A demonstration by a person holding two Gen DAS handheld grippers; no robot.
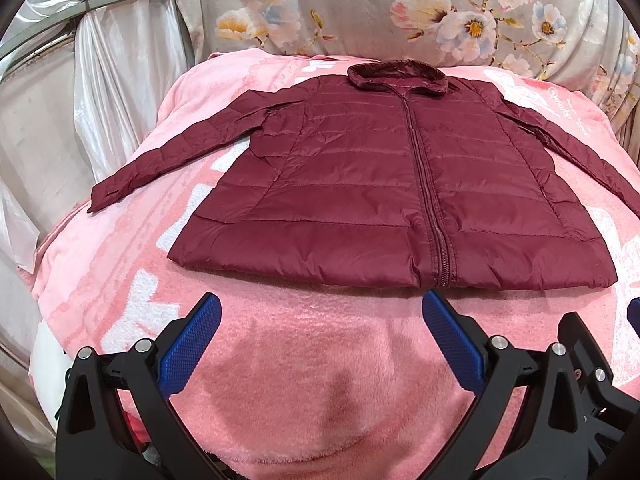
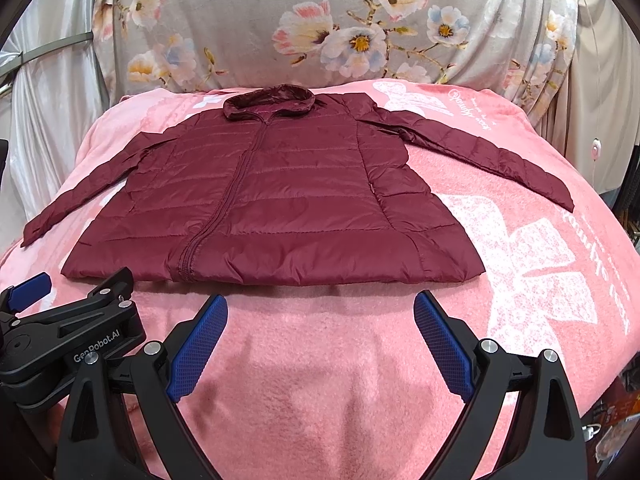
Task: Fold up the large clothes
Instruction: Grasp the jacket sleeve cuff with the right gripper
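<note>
At the far left, glossy white satin drapery [image 1: 120, 92] is hanging in soft vertical folds, a thin metal strip [image 1: 92, 4] crossing it. Beside it, a grey floral cloth [image 2: 320, 20] with pink and white blossoms is rising behind the work surface. A fuzzy pink blanket [image 1: 304, 360], patterned with white motifs and script, is covering that rounded surface. The maroon puffer jacket [image 1: 400, 184] is lying flat in the blanket's middle, zipped shut, quilted in horizontal bands, slightly shiny, collar toward the floral cloth, both sleeves spreading outward. The left gripper [image 1: 322, 306] is hovering over bare blanket just short of the hem, its blue textured pads [image 1: 192, 348] spread wide, holding nothing. The right gripper [image 2: 320, 306] is likewise gaping empty, just beside it.
</note>
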